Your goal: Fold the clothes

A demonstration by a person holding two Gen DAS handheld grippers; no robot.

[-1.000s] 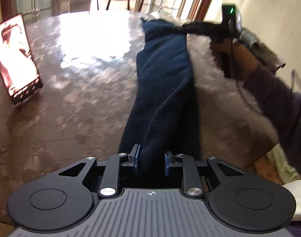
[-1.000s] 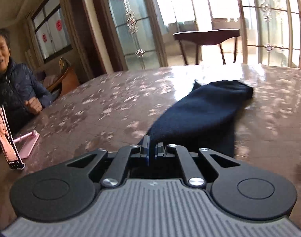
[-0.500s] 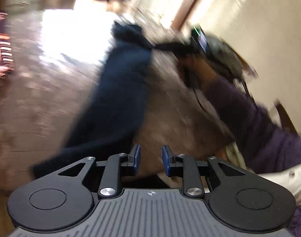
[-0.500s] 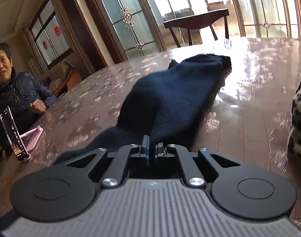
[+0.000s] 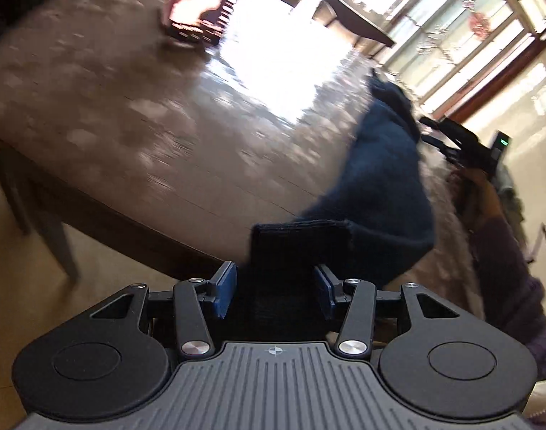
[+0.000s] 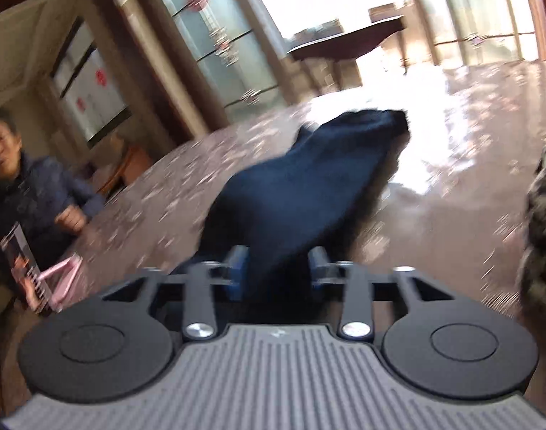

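A dark navy garment [image 5: 384, 179] lies stretched along the brown patterned table [image 5: 129, 125]. Its ribbed end hangs over the near edge, between the pads of my left gripper [image 5: 274, 283]. Those jaws are opening, and the left blue pad [image 5: 224, 286] stands clear of the cloth. At the garment's far side is my right gripper [image 5: 429, 130], held in a hand, its fingers apart. In the right wrist view the garment [image 6: 309, 186] runs away from my right gripper [image 6: 278, 268]. That gripper's jaws are opening too, with loose cloth between the pads.
A phone [image 6: 22, 268] on a pink stand is near the table's left side, also seen as the phone [image 5: 201, 7]. A seated person [image 6: 29, 193] is behind it. Leopard-print cloth [image 6: 545, 215] is at the right. A dark side table [image 5: 355, 21] stands beyond.
Both grippers have gone from shut on the garment to open, letting it go. The left one rolled and sank toward the table's near edge. The garment's near end now hangs there.
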